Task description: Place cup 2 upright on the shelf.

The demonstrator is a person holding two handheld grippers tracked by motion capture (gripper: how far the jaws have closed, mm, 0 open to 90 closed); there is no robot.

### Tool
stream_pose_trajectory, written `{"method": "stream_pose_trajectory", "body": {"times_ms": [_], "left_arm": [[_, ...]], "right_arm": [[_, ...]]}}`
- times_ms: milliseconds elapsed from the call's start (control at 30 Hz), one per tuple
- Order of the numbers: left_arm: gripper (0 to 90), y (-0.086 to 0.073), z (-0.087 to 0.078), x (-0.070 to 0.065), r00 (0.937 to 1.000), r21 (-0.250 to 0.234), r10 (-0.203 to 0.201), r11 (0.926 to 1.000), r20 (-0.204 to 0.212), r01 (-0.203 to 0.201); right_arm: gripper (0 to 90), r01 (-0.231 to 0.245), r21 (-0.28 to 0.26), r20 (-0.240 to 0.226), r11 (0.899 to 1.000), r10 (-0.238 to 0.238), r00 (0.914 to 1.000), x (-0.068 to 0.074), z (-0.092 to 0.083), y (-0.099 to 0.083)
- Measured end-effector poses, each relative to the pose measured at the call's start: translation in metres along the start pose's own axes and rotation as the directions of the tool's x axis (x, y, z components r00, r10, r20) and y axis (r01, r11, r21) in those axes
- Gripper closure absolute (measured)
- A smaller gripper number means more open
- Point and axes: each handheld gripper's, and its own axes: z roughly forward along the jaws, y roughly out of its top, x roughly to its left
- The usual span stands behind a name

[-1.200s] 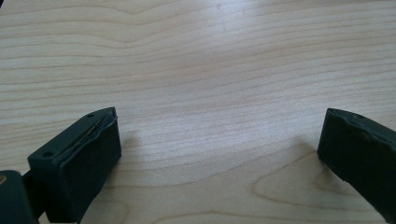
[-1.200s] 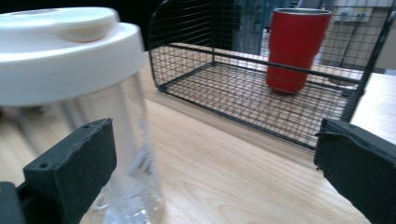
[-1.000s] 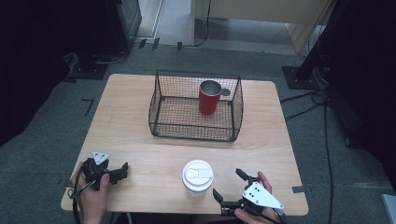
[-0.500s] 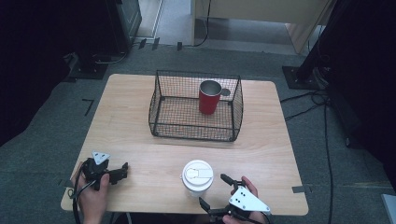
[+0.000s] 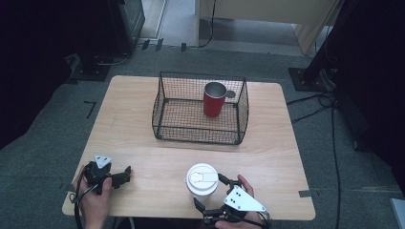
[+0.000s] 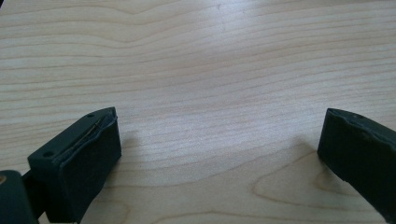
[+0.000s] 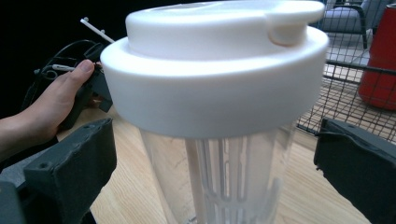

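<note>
Cup: clear plastic tumbler [image 5: 202, 180] with white lid [image 7: 219, 65], standing near the tabletop's [image 5: 143, 162] front edge.
Right gripper [image 5: 213, 194]: fingers wide, flanking the tumbler, not touching.
Left gripper [image 5: 125, 173]: fingers wide, empty.
Handling: probably light, smooth, slippery; grip the wall below the lid.

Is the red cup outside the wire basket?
No, the red cup stands upright inside the wire basket, near its back right corner.
</note>
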Motion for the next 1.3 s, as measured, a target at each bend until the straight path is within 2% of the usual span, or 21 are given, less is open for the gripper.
{"method": "stream_pose_trajectory", "body": {"times_ms": [133, 167, 633, 900, 1300], "left_arm": [[0.0, 0.000, 0.000, 0.000, 1.0000, 0.000, 0.000, 1.0000, 0.000, 0.000], [0.0, 0.000, 0.000, 0.000, 1.0000, 0.000, 0.000, 1.0000, 0.000, 0.000], [0.0, 0.001, 0.000, 0.000, 1.0000, 0.002, 0.002, 1.0000, -0.001, -0.002], [0.0, 0.001, 0.000, 0.000, 1.0000, 0.003, 0.002, 1.0000, -0.001, -0.002], [0.0, 0.001, 0.000, 0.000, 1.0000, 0.002, 0.002, 1.0000, -0.001, -0.002]], "right_arm": [[1.5, 0.013, 0.005, 0.011, 1.000, -0.013, 0.9999, 0.000, 0.004, 0.002], [4.5, 0.017, 0.001, 0.013, 1.000, -0.017, 0.9998, -0.001, 0.007, 0.004], [8.9, 0.051, 0.023, 0.013, 0.998, -0.051, 0.9986, 0.005, 0.022, 0.011], [13.4, 0.050, 0.038, 0.027, 0.998, -0.051, 0.9983, 0.006, 0.029, 0.013], [13.7, 0.037, 0.055, 0.061, 0.998, -0.040, 0.9973, 0.008, 0.039, 0.011]]}}
